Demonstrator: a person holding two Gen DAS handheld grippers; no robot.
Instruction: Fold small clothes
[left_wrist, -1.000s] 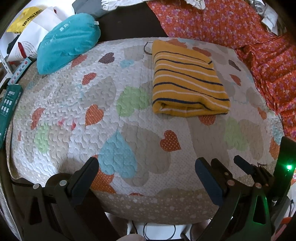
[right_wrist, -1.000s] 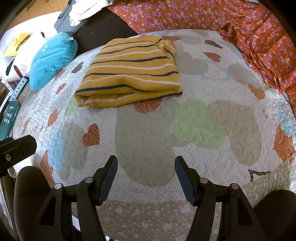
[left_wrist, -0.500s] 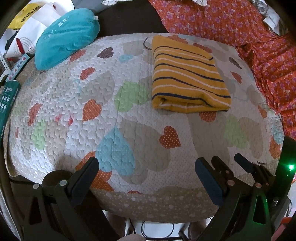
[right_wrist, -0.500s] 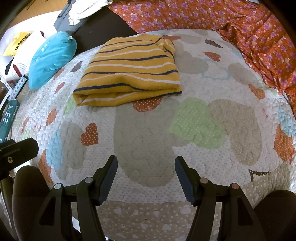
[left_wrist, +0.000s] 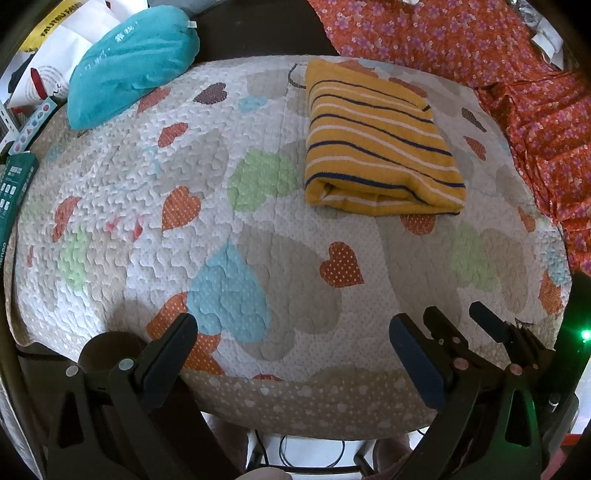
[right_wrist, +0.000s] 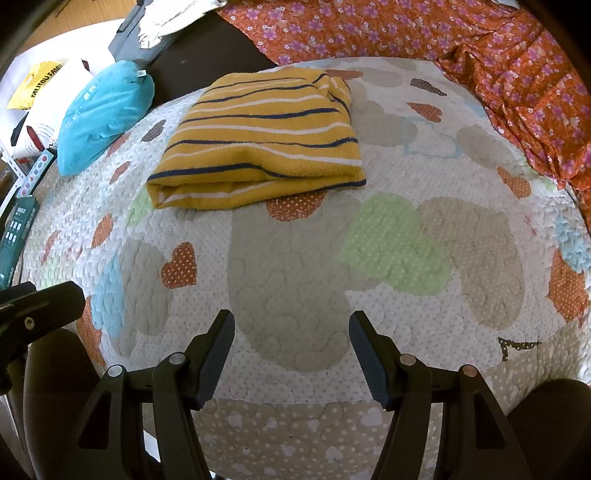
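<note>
Both tongs, left tongs (left_wrist: 291, 343) and right tongs (right_wrist: 291, 343), I am holding wide apart and empty above the quilt (left_wrist: 258, 258); the folded striped shirt (right_wrist: 258, 140) is lying at its far side.

Knitted striped garment (left_wrist: 376, 144) on quilted cotton mat (left_wrist: 258, 258) (puckered, matt), plush teal pillow (left_wrist: 129, 59)

Yellow bag (right_wrist: 35, 86) with partial print, perhaps "FAMI", teal pillow (right_wrist: 103, 116) with illegible white characters

striped garment (right_wrist: 258, 144) folded on quilt (right_wrist: 406, 240) | right hand-held gripper (right_wrist: 291, 354) agape, empty
</note>
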